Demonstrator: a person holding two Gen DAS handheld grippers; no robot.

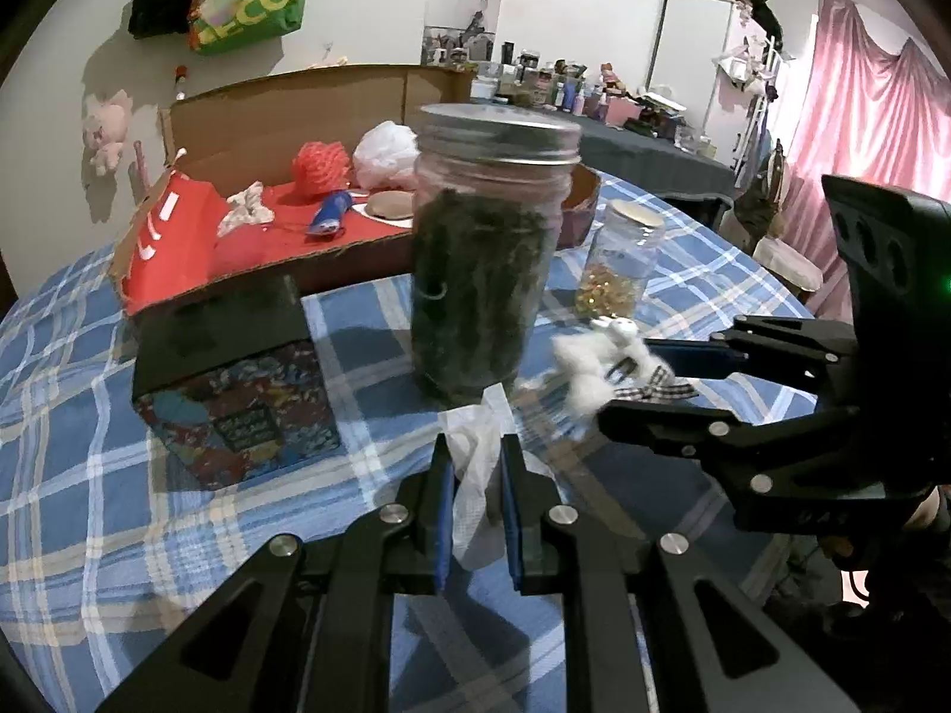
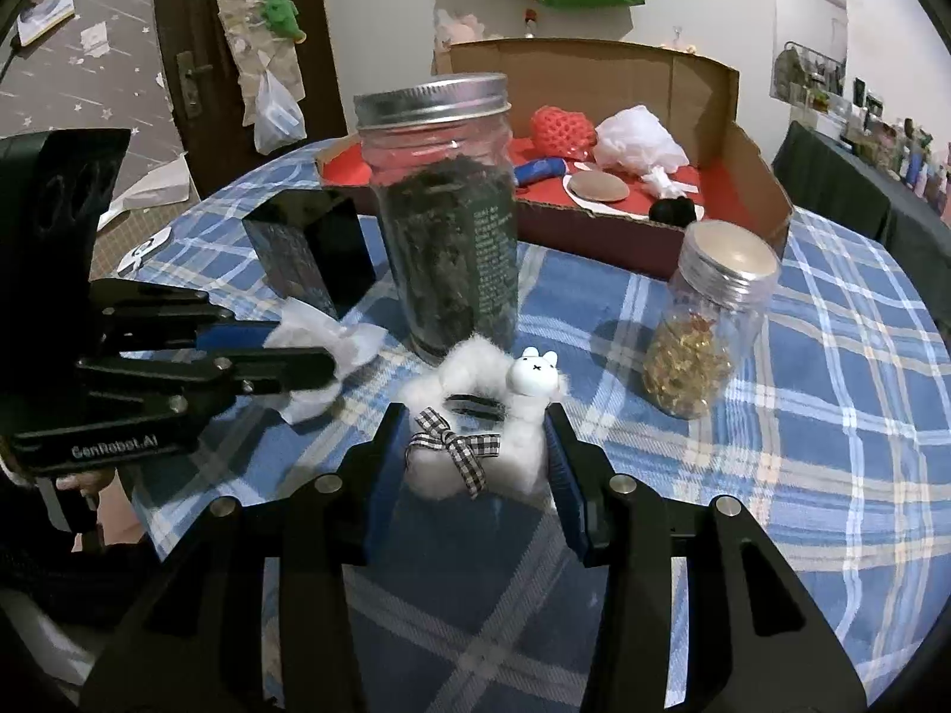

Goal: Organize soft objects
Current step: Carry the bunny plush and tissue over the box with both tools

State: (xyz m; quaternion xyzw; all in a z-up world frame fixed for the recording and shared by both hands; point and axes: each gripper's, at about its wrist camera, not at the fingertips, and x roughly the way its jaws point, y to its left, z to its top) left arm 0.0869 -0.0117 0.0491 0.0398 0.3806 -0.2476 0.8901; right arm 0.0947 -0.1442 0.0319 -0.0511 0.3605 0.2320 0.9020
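Note:
A crumpled white tissue [image 1: 475, 475] sits between the blue pads of my left gripper [image 1: 475, 448], which is shut on it just above the blue checked tablecloth [image 1: 89, 416]. My right gripper [image 2: 475, 416] is shut on a white fluffy hair tie [image 2: 475, 463] with a small rabbit head and a checked bow. The two grippers are side by side in front of the big jar. In the left wrist view the right gripper [image 1: 624, 383] comes in from the right with the fluffy hair tie [image 1: 585, 359]. In the right wrist view the left gripper [image 2: 303, 350] holds the tissue [image 2: 350, 338] at the left.
A tall glass jar [image 2: 446, 220] of dark stuff stands just beyond both grippers. A small jar [image 2: 707, 333] of gold pieces is to its right, a black-lidded patterned box [image 1: 238, 392] to its left. Behind lies a red-lined cardboard box [image 2: 755, 178] with a red net ball, a white bag and other things.

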